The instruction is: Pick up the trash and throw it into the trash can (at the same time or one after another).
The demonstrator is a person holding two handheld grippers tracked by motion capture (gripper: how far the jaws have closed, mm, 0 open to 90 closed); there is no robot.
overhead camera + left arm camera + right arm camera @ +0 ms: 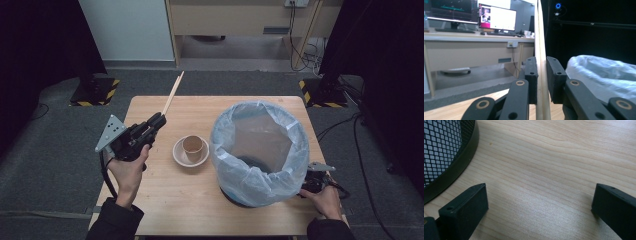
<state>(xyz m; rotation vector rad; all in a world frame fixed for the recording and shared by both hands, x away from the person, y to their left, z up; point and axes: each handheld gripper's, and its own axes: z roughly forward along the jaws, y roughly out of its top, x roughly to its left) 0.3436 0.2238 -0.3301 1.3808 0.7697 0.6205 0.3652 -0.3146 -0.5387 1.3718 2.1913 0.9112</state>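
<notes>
L gripper [159,119] clamps pale wooden chopsticks [173,93] w/ long overhang: light, stiff, slippery; grip nearer middle. R gripper [540,202] unclenched, empty.

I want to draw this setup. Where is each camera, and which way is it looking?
High view: above the person's side, looking down at the wooden table; both hands show.
Left gripper view: on the left gripper, facing a desk; its jaws pinch pale wooden chopsticks.
Right gripper view: facing the tabletop; jaws apart.
Shared: black mesh bin with pale plastic liner.
</notes>
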